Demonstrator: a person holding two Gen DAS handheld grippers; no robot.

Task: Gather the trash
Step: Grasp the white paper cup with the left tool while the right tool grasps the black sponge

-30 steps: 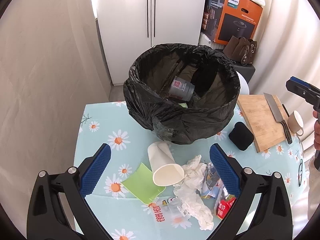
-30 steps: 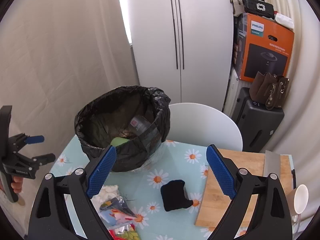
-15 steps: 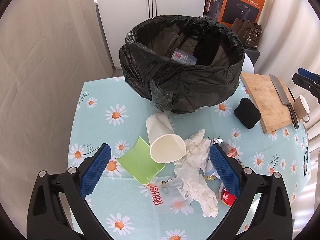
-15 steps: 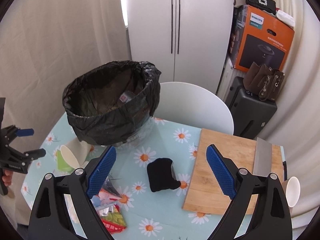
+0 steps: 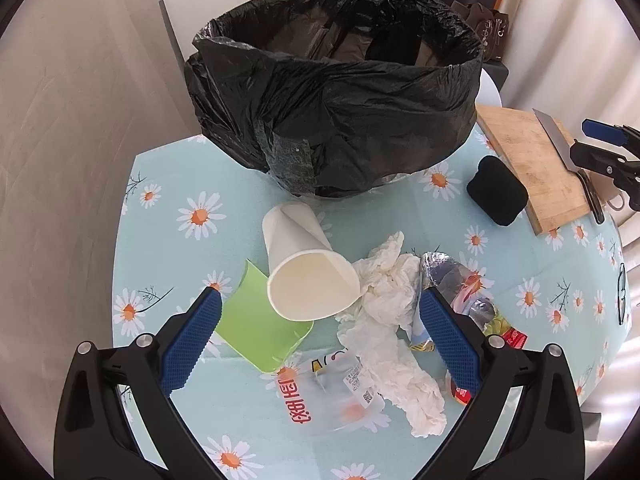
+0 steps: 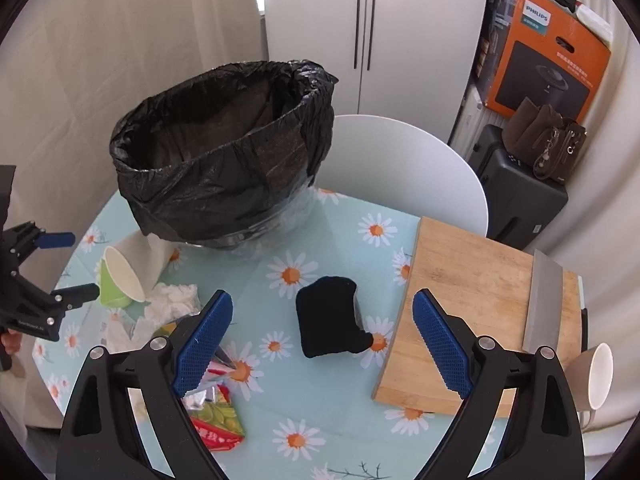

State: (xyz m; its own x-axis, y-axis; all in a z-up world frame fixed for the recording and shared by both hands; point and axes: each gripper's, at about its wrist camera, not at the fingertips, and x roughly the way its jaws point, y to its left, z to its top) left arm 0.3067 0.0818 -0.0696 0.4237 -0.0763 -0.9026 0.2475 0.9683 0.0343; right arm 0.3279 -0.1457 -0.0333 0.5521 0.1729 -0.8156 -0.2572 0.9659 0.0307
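Left wrist — paper cup (image 5: 308,268) sideways, mouth toward fingers (image 5: 188,344)

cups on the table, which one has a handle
The mug by the cutting board; the white paper cup and green cup on their sides have none.

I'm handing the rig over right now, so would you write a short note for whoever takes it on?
Left gripper: open, empty, hovering over the trash pile. Right gripper: open, empty, above the black pad.
Bin with black bag stands at the table's far side.
Left to collect: white paper cup on its side, green cup beneath it, crumpled tissue, clear plastic wrapper, foil snack wrappers.
Cutting board, knife and mug are not trash.
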